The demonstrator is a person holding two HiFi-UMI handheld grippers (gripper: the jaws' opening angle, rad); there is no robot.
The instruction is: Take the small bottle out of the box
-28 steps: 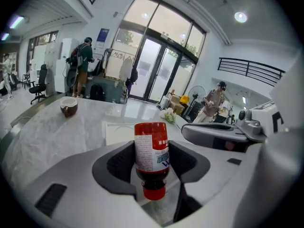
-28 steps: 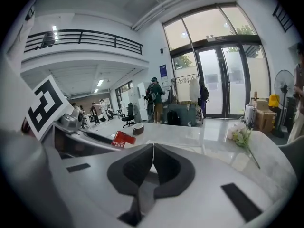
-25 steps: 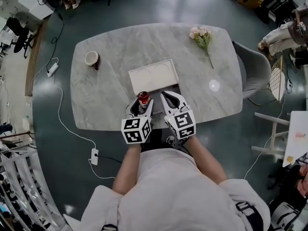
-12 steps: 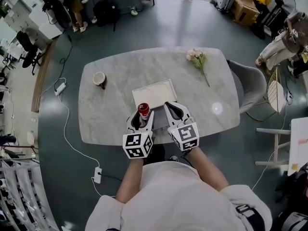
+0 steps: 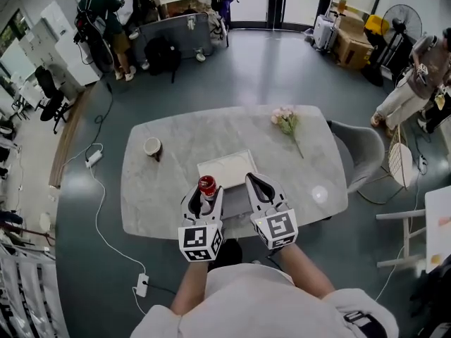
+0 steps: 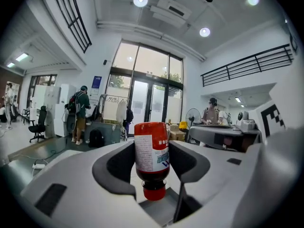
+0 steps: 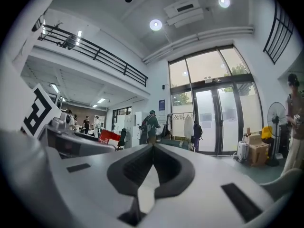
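Left gripper view: your left tongs (image 5: 205,193) clamp the small bottle (image 6: 151,152) by its body, cap toward the camera. It looks lifted out, just near-left of the box (image 5: 225,167) on the table (image 5: 158,192). Right tongs (image 7: 152,148) are closed on nothing, parked alongside, likely spare.

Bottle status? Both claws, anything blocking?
Left claw shut on bottle. Right claw shut, empty. Bottle out of box, held in the air. Nothing in the way.
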